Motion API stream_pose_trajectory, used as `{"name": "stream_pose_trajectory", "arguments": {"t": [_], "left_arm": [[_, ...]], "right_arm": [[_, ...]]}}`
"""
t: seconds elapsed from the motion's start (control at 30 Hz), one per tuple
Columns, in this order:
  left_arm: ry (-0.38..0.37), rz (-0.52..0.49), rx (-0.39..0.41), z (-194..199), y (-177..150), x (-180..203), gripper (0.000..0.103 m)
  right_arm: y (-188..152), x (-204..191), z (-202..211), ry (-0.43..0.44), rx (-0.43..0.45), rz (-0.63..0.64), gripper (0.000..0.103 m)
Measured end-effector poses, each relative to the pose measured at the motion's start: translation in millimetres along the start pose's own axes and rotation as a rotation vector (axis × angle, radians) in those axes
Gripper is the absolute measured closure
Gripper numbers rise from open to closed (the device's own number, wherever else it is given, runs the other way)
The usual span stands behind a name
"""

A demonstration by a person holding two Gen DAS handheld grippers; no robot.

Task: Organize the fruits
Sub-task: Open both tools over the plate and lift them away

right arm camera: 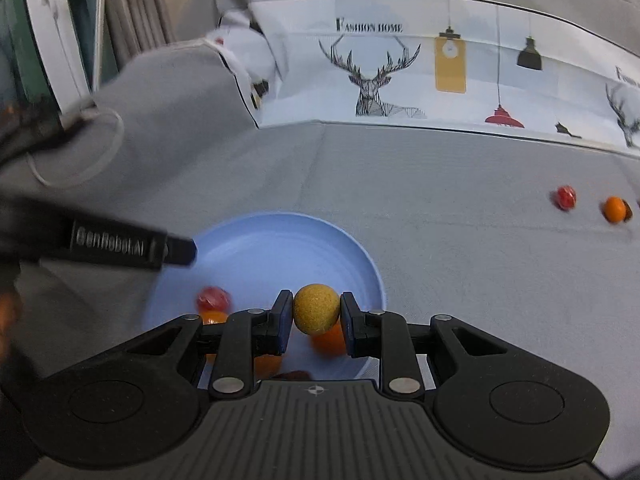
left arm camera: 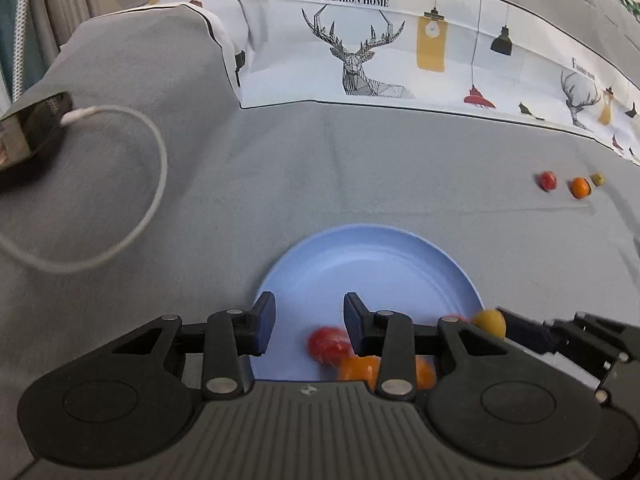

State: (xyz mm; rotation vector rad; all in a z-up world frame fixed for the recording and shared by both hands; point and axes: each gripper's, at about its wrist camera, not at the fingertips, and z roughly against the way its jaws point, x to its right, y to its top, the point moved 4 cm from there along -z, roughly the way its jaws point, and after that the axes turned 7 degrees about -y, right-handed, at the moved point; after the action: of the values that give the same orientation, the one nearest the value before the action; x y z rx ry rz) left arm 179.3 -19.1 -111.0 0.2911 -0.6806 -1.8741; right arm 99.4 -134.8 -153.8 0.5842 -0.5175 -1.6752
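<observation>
Grey fabric covers the bed [left arm camera: 320,168], with a deer-printed pillow [left arm camera: 360,52] along the 12 o'clock edge of the left wrist view and a white cable [left arm camera: 156,184] looping at 9 o'clock. Low at 6 o'clock, the blue plate [left arm camera: 360,264] lies under the left gripper [left arm camera: 310,322], whose fingers are spread with nothing between them; a red fruit [left arm camera: 326,344] and an orange fruit [left arm camera: 356,368] rest in the plate's near part. At 3 o'clock three loose fruits [left arm camera: 572,184], red, orange and yellow-green, sit in a row on the bed, well apart from the plate. From the right wrist view, the right gripper [right arm camera: 316,316] pinches a yellow fruit [right arm camera: 316,308] between its fingers, held over the near right part of the plate [right arm camera: 280,248]. Beneath and beside it the plate holds the red fruit [right arm camera: 214,298] at 8 o'clock of the yellow one and orange fruits [right arm camera: 330,340] partly hidden behind the fingers. The left gripper's finger [right arm camera: 176,250] reaches in over the plate's 10 o'clock rim. The step in hand looks like placing this fruit: it would go best lowered close to a bare patch before the fingers part, so it neither rolls off the shallow rim nor knocks the fruits already there.
</observation>
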Motion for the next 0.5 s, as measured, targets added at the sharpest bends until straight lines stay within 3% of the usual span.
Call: {"name": "stream_pose_trajectory", "arguments": {"t": [0.07,0.13,0.17,0.3,0.5], "left_arm": [[-0.025,0.006,0.002,0.4,5.7,-4.4,0.050],[-0.021,0.014,0.009,5.2,5.6,-7.5,0.007],[-0.003,0.018,0.025,10.5,3.7,-8.7,0.003],[0.023,-0.045,0.029,38.0,-13.8,-2.4,0.001],[0.054,-0.044,-0.033,83.5,-62.5,4.5,0.000]], "right_arm": [[-1.4,-0.5,-7.2,0.005,-0.010,0.041,0.074],[-3.6,0.3,-11.1,-0.007,-0.030,0.073,0.048],[-4.2,2.4,-9.5,-0.016,-0.038,0.072,0.032],[-6.3,14.5,22.1,-0.015,-0.022,0.055,0.014],[-34.9,18.1,81.0,0.007,-0.044,0.005,0.009]]}}
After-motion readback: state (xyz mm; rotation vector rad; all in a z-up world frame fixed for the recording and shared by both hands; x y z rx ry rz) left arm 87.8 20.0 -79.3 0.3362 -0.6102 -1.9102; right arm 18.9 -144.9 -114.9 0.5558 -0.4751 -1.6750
